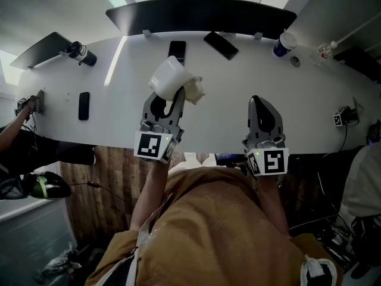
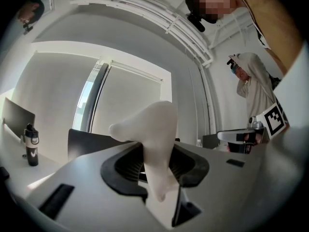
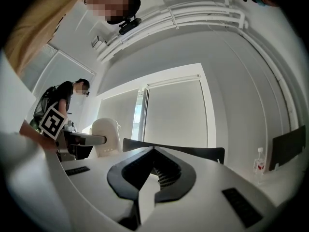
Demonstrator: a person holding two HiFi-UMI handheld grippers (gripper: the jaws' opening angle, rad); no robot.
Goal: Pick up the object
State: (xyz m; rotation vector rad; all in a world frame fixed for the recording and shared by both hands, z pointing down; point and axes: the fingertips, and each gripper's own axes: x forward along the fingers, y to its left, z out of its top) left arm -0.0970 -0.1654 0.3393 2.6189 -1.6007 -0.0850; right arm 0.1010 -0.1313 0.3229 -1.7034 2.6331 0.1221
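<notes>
We judge the pickup done: left tongs (image 1: 168, 97) pinch the white object (image 1: 171, 78), seemingly lifted off the bench (image 1: 232, 109); right tongs (image 1: 261, 104) pressed together, empty.

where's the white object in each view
Head view: white object upper centre, in the left gripper.
Left gripper view: centre, clamped between the jaws.
Right gripper view: left of middle.
Shared landmark: the left gripper holding it.
</notes>
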